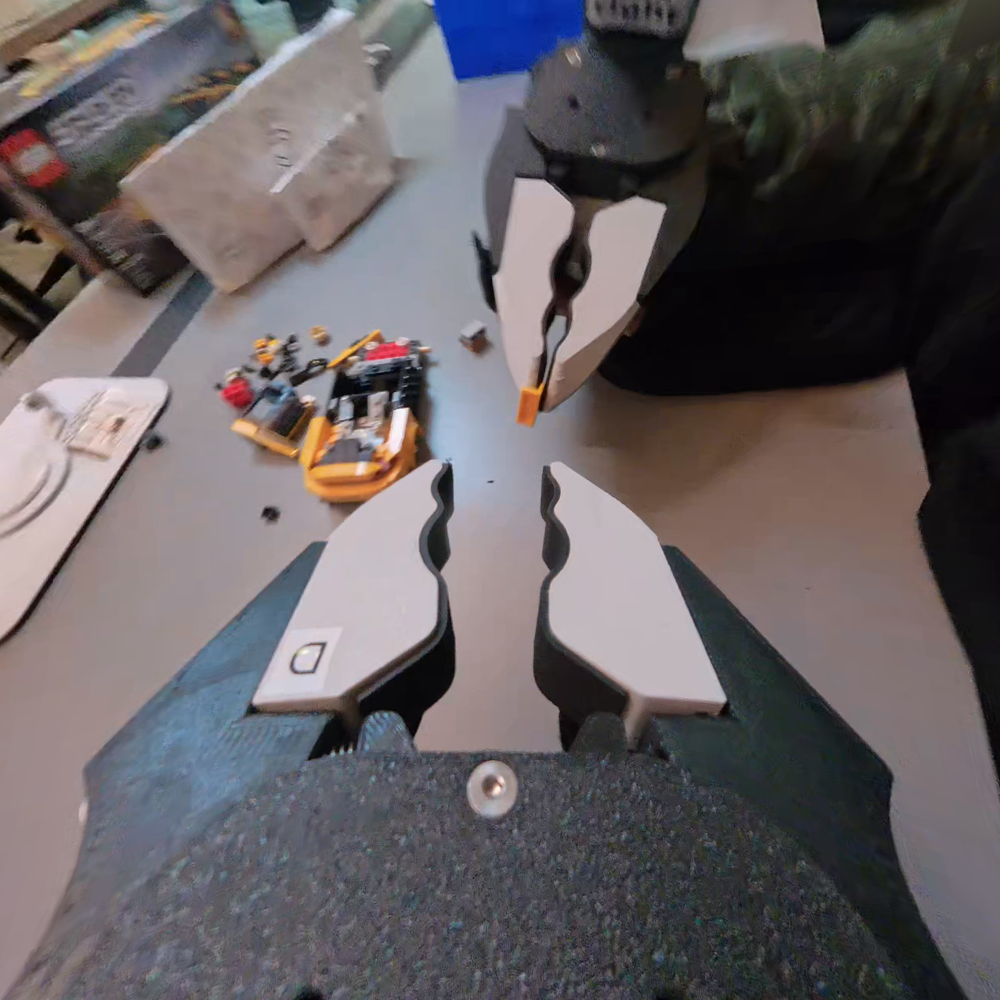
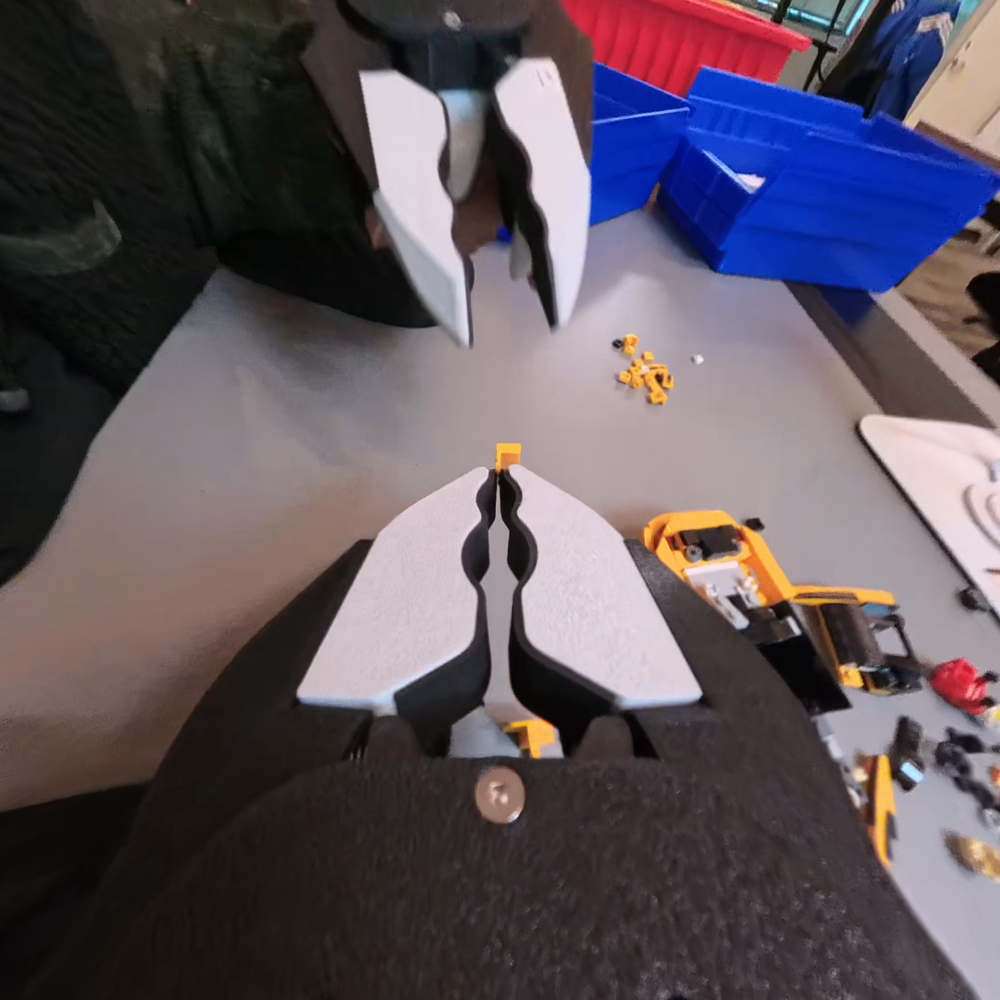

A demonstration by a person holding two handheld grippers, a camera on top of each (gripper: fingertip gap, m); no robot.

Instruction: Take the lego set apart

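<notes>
Left wrist cam sits just behind its own left gripper, looking fwd and down along the fingers at the grey table, close to the surface. The right gripper faces it from upper right of frame; half-stripped yellow lego car at centre left, white board at left edge.

Right wrist cam is mounted the same way behind the right gripper, also angled down, near the table. It looks roughly opposite: left gripper at top centre, blue bins upper right.

Shared: table, the car at right of frame, board at right edge, each other's gripper.
</notes>
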